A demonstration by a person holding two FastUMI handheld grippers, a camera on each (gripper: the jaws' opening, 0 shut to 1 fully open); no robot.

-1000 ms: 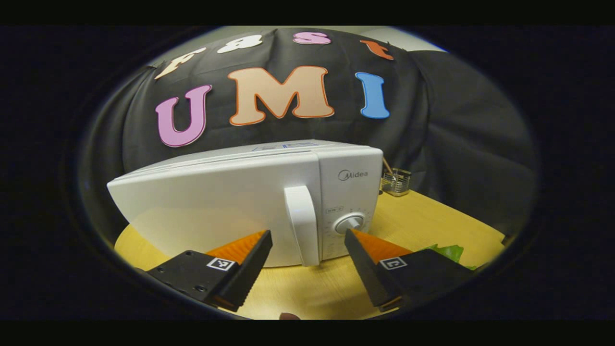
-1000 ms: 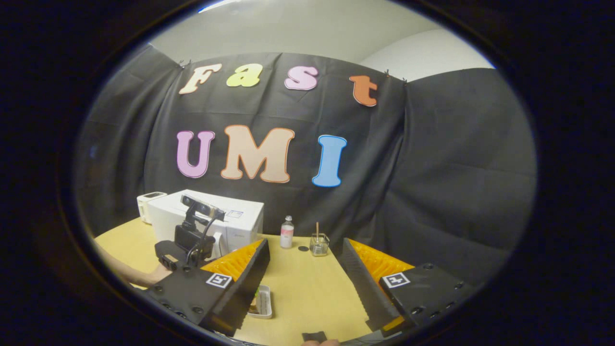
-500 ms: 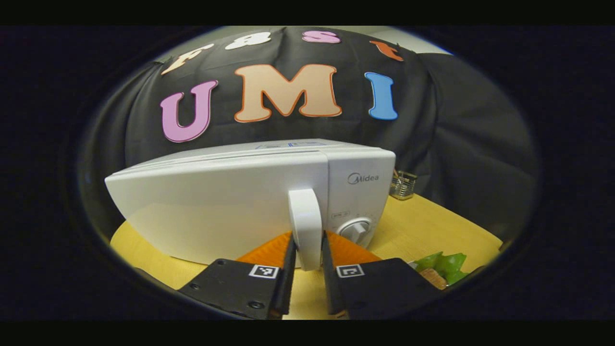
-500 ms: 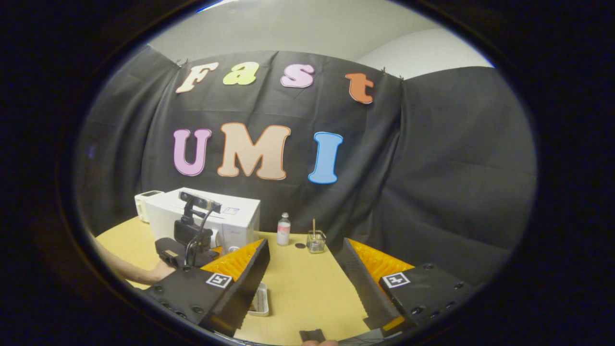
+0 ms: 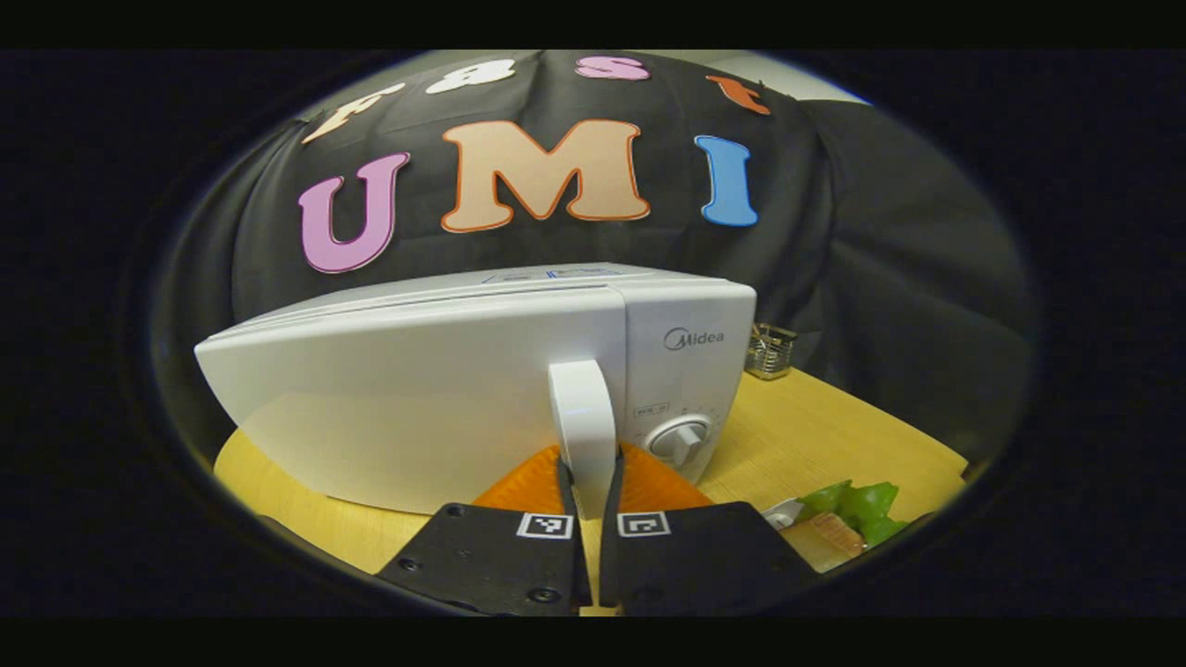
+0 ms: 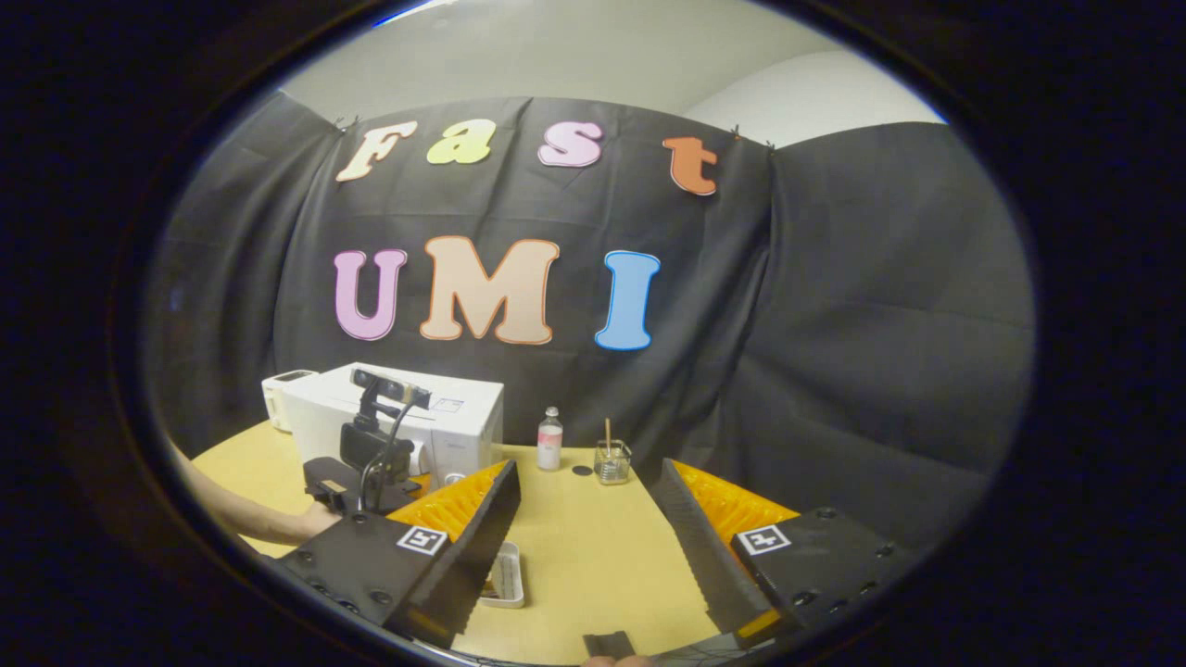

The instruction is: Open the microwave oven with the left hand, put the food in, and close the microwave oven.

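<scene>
A white microwave oven stands on the wooden table with its door closed. My left gripper is shut on the door's upright white handle, one finger on each side of its lower end. A tray of food with green leaves lies on the table to the right of the microwave. In the right gripper view the microwave sits far left, with the left gripper and a person's forearm in front of it. My right gripper hangs open above the table, and the white food tray lies beside its left finger.
A small bottle and a glass holder with a stick stand at the back of the table near the cloth wall. A second white appliance sits behind the microwave. A control knob is right of the handle.
My left gripper moved up to the microwave and went from open to shut on the door handle. The right gripper has stayed open and almost still.
</scene>
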